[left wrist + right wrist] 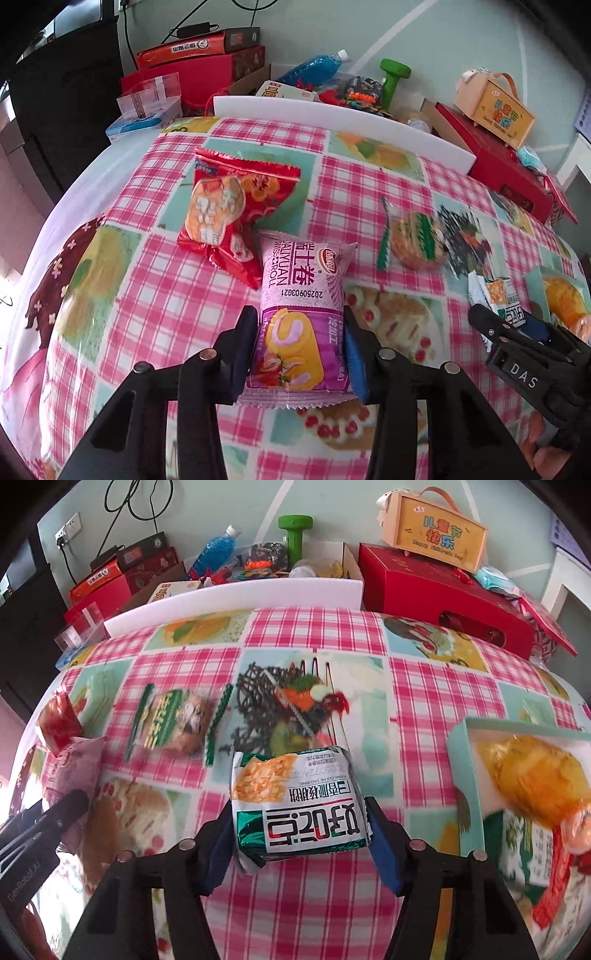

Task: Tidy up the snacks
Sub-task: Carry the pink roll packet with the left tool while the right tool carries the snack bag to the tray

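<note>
My left gripper [301,325] is shut on a purple swiss-roll packet [301,314], its far end near a red snack packet [229,214] on the checked tablecloth. My right gripper [297,819] is shut on a green-and-white biscuit packet [295,797], held above the cloth; it also shows at the right of the left wrist view [495,295]. A green-striped cake packet [173,720] lies on the cloth between the grippers, also seen in the left wrist view [413,236]. A mint-green box [458,749] at the right holds an orange-wrapped snack [535,775] and other packets.
A white foam board [332,118] stands along the table's far edge. Behind it are red gift boxes [436,587], a blue bottle [214,550], a green dumbbell [295,535], an orange carry box [436,539] and clear plastic boxes [147,99].
</note>
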`<state>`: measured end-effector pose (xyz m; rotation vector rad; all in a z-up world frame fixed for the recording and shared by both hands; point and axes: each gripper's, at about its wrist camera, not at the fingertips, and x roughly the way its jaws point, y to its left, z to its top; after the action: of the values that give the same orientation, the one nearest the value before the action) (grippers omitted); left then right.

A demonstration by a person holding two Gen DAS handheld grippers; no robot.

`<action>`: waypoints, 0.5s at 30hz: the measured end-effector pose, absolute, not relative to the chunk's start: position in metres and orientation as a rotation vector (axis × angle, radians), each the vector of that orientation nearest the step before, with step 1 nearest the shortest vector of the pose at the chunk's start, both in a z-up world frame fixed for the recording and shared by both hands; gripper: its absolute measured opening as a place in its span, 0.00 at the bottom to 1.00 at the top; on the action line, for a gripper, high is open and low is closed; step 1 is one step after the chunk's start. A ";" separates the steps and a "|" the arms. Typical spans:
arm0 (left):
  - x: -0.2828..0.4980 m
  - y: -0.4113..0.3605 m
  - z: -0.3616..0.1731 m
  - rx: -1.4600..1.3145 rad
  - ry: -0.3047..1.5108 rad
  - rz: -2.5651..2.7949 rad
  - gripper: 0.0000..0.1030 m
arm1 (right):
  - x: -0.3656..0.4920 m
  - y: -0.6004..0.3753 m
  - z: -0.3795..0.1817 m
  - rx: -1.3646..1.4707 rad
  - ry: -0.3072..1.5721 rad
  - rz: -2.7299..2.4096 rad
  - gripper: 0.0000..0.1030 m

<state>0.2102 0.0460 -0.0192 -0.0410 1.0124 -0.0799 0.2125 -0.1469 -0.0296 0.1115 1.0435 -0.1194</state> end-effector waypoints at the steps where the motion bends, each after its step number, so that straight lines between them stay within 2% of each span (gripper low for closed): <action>1: 0.206 0.044 -0.019 -0.034 1.013 -0.084 0.44 | 0.209 -0.145 -0.028 0.116 1.045 -0.122 0.65; 15: 0.179 0.040 -0.001 -0.045 0.975 -0.144 0.43 | 0.159 -0.151 -0.019 0.191 1.052 -0.156 0.63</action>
<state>0.1787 0.0396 -0.0013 -0.0451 0.9751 -0.1435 0.1593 -0.1512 -0.0191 0.1913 1.0521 -0.1557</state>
